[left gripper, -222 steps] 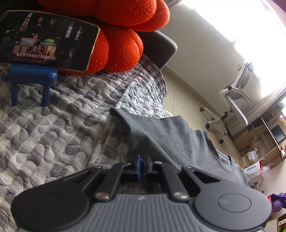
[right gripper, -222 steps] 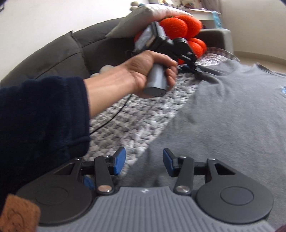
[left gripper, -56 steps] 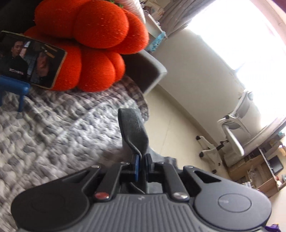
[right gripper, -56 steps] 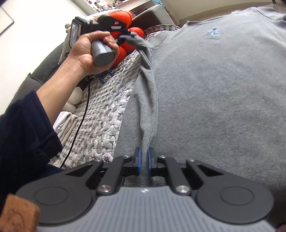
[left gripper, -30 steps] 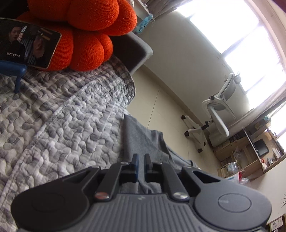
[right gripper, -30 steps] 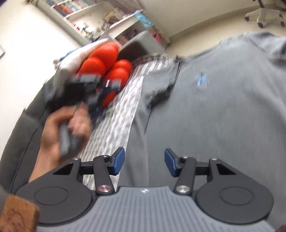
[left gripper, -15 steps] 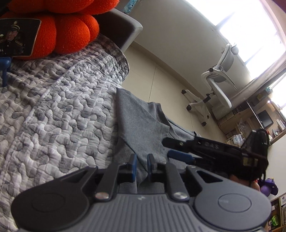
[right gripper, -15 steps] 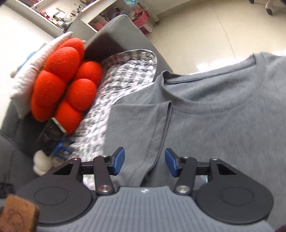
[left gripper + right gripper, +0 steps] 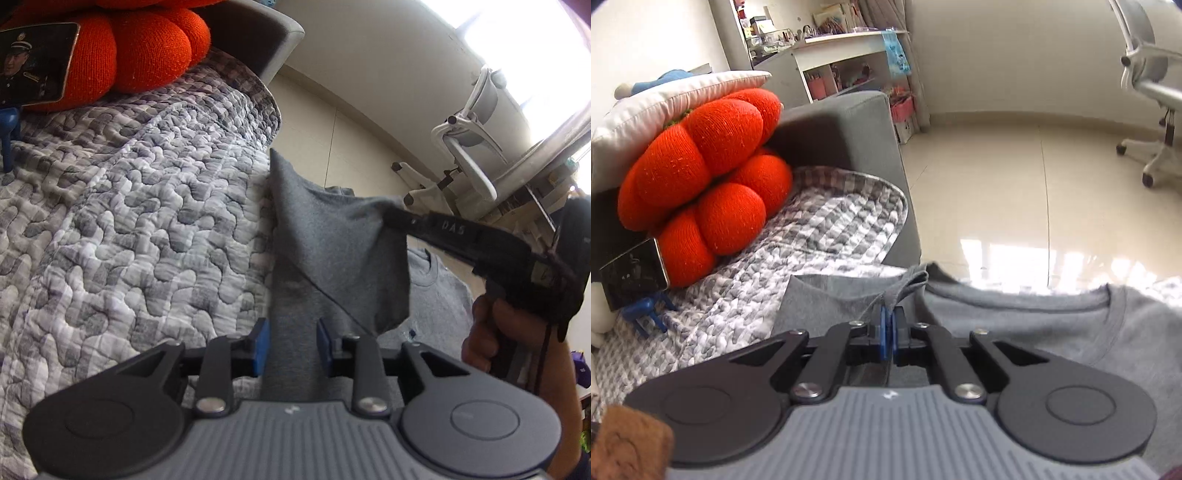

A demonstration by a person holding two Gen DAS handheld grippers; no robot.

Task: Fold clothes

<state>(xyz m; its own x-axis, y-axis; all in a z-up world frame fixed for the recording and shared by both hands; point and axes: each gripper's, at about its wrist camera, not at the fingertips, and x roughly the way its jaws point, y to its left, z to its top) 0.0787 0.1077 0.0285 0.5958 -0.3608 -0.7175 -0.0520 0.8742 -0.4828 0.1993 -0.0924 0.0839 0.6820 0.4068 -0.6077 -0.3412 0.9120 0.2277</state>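
The gray shirt (image 9: pixel 1052 332) runs off the right side and under the right gripper (image 9: pixel 888 325), so its lower part is hidden. In the left wrist view the left gripper (image 9: pixel 291 347) covers the near part of the shirt (image 9: pixel 332 240). The phone (image 9: pixel 33 70) and the orange cushion (image 9: pixel 140 48) are cut off by the top and left edges. The hand (image 9: pixel 491 332) on the other gripper is only partly seen. Things on the shelf (image 9: pixel 849 40) are too small to tell. The window (image 9: pixel 517 33) is just white glare.

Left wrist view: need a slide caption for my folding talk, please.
Right gripper lifts the grey T-shirt sleeve while left gripper opens.
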